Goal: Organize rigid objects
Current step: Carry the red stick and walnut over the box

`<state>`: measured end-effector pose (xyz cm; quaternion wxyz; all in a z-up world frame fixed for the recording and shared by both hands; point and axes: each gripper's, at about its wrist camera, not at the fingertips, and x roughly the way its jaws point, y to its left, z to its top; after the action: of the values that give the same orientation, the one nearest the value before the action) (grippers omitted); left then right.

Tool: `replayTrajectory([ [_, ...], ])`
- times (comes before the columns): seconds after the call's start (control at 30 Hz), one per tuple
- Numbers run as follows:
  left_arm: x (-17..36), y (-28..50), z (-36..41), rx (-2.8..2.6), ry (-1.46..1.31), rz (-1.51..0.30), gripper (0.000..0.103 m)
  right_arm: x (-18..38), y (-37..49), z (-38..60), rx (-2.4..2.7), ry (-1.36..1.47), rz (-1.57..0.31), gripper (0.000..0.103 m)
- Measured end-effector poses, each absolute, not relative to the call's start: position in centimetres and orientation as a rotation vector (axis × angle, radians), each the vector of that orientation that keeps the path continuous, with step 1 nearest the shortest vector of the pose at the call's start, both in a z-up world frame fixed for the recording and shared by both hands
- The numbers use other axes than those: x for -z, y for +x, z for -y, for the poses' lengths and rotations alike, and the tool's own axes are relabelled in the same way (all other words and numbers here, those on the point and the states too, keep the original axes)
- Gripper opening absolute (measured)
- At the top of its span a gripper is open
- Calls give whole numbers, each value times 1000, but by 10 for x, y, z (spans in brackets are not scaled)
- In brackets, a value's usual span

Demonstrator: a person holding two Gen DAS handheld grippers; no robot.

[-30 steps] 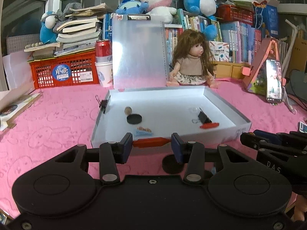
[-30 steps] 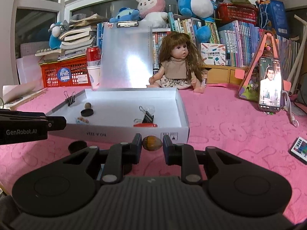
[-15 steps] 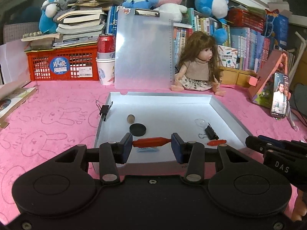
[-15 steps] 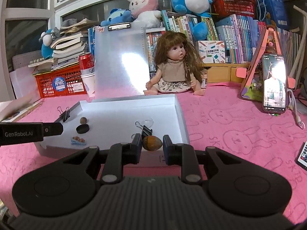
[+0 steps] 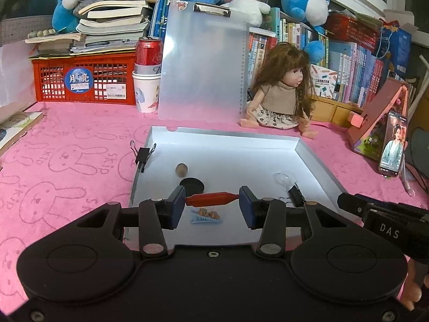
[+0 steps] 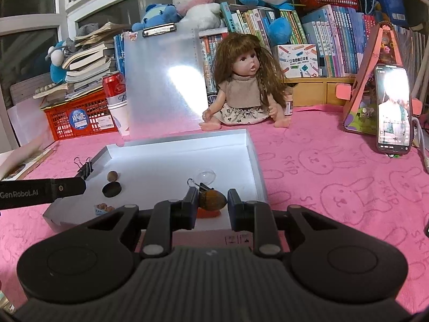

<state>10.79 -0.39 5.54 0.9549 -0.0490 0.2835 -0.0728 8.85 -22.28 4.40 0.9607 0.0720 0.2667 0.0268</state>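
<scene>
Item: red stick, long axis crosswise, clamped end to end in your left gripper jaws, lower centre, over the white tray. Item: brown nut, pinched in your right gripper jaws, above the tray's near right corner.

"GenRobot.AI" in white on the black left hand-held gripper, "DAS" on the black right hand-held gripper, "SKIP" with rabbit outlines across the pink cloth beside the white tray, "Moon" sticker on the red crate behind the tray
</scene>
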Motion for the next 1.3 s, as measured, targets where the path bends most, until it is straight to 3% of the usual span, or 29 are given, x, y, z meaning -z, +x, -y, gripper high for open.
replayTrajectory([
  [1.3, -20, 132, -1, 120, -110, -697, 42, -20, 125, 224, -4, 147, -660, 28],
])
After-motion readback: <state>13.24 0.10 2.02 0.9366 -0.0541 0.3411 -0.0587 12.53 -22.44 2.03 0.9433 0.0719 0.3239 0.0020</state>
